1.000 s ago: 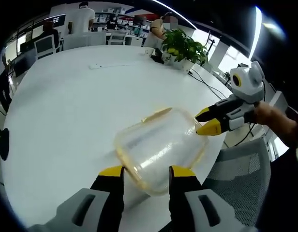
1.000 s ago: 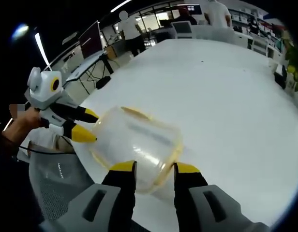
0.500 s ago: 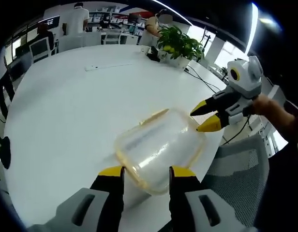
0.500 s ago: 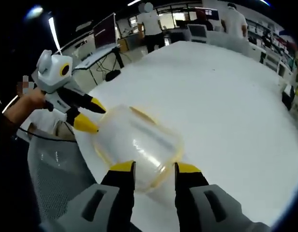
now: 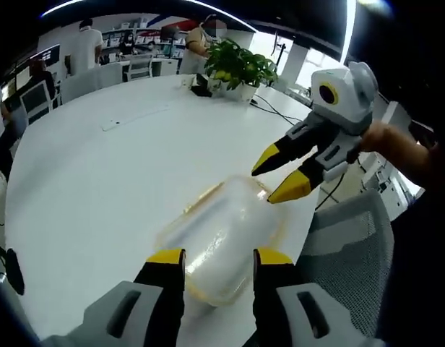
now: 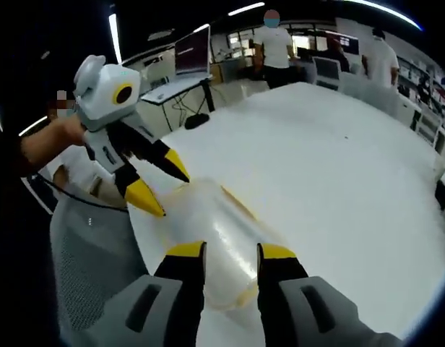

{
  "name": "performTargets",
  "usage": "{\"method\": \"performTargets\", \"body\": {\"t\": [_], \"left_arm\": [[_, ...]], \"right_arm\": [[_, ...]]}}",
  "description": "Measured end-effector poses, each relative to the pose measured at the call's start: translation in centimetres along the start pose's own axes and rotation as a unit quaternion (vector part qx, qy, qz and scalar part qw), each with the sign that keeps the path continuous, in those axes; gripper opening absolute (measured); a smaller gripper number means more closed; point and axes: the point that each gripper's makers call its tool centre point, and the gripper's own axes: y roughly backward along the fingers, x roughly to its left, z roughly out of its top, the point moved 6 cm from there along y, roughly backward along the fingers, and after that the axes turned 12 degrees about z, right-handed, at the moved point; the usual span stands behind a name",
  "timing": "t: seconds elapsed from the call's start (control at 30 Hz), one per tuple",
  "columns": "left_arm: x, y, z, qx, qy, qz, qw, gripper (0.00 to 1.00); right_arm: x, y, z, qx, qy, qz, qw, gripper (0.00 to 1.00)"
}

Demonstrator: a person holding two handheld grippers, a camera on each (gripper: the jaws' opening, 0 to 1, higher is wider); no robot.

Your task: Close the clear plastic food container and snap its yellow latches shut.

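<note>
The clear plastic container (image 5: 221, 237) lies on the white table (image 5: 100, 181), with a yellow latch (image 5: 205, 196) along its far side. Its near end sits between the spread jaws of my left gripper (image 5: 219, 258), which is open. My right gripper (image 5: 277, 176) comes in from the right, held by a hand, open, its yellow tips at the container's far corner. In the right gripper view the container (image 6: 224, 230) reaches between the jaws of my right gripper (image 6: 231, 251), and my left gripper (image 6: 165, 186) stands open at its other end.
A potted plant (image 5: 238, 66) and cables sit at the table's far edge. A grey mesh chair (image 5: 347, 249) stands beside the table's edge, and the same chair (image 6: 92, 269) is near the container. People and desks fill the background.
Both cameras have tilted and drawn closer together, so each opposite gripper looks larger and higher. Both grippers stay open at the container's ends, and the container stays on the table.
</note>
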Motion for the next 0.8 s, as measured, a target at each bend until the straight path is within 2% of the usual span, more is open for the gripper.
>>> {"method": "performTargets", "body": {"t": [0.27,0.8], "left_arm": [[-0.7,-0.7,0.3,0.002,-0.025,-0.016,0.9996,0.3],[-2.6,-2.0,1.2,-0.001,-0.088,-0.05,0.9948,0.3]], "right_arm": [[-0.2,-1.0,0.5,0.002,0.017,0.018,0.9997,0.23],[-0.6,-3.2,1.4,0.033,0.097,0.062,0.9928,0.21]]}}
